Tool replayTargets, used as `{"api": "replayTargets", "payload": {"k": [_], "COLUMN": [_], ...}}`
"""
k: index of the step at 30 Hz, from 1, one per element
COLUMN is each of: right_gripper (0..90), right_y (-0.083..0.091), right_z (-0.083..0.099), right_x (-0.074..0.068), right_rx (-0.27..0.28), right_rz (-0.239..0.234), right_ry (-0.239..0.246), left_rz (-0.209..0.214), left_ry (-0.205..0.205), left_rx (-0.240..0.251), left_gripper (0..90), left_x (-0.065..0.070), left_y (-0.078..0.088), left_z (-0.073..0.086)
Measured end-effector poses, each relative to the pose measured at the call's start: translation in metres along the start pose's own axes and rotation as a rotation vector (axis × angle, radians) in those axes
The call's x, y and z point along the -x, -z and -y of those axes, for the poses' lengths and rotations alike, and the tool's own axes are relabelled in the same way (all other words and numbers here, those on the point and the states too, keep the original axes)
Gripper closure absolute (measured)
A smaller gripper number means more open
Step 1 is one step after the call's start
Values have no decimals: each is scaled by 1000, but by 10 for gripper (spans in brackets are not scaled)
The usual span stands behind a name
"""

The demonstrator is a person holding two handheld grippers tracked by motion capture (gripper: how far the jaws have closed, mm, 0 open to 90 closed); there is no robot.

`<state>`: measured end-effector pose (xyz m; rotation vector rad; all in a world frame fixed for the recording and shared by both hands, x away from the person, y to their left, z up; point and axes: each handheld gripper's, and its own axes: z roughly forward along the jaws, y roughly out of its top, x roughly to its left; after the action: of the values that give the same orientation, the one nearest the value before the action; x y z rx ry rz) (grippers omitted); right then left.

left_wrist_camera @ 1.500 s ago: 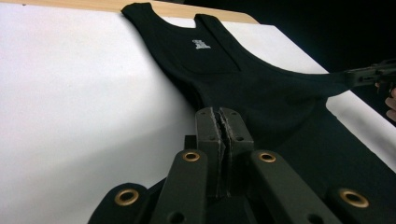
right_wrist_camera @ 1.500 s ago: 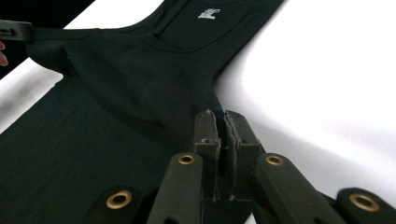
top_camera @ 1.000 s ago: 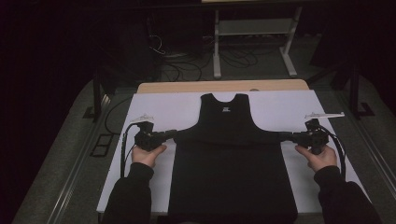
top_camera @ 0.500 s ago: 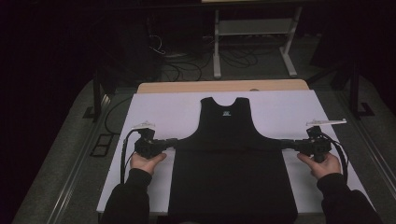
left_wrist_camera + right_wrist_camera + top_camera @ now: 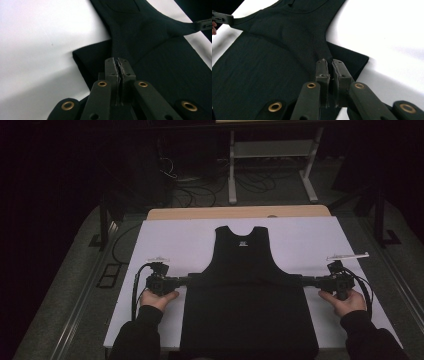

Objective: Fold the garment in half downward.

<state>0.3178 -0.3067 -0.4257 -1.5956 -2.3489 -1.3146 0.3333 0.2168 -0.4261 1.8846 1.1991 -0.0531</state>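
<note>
A black sleeveless top [image 5: 245, 295] lies flat on the white board [image 5: 175, 240], neck towards the far side. My left gripper [image 5: 189, 279] is shut on the top's left side corner below the armhole, and the cloth is pinched between its jaws [image 5: 119, 61]. My right gripper [image 5: 304, 279] is shut on the matching right corner [image 5: 329, 62]. Between the two grips the cloth is drawn taut into points. In the left gripper view the right gripper [image 5: 203, 24] shows far off at the upper right. In the right gripper view the left gripper [image 5: 222, 17] shows at the upper left.
A wooden table edge [image 5: 240, 212] shows beyond the board. On the dark floor behind it stand a metal stand [image 5: 272, 150] and loose cables [image 5: 200, 190]. White board surface lies bare at both sides of the top [image 5: 320, 240].
Both hands and grippers have slid a little towards the near edge, and the top has come with them. Both grips hold as before.
</note>
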Motion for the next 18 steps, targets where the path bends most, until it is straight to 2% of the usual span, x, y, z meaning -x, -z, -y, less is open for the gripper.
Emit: {"api": "replayTargets", "payload": {"k": [4, 8, 18], "right_gripper": [824, 825, 824], "right_y": [0, -1, -2], "right_z": [2, 4, 7], "right_x": [1, 2, -1], "right_rx": [-10, -25, -54], "right_rz": [-5, -11, -26], "right_ry": [-15, -27, -31], "left_rz": [-5, -8, -9], "left_ry": [13, 19, 31], "left_rx": [-16, -10, -40], "left_gripper": [864, 865, 865], "left_x": [-1, -1, -2], "left_y": [0, 2, 1], "left_z": [2, 4, 7]}}
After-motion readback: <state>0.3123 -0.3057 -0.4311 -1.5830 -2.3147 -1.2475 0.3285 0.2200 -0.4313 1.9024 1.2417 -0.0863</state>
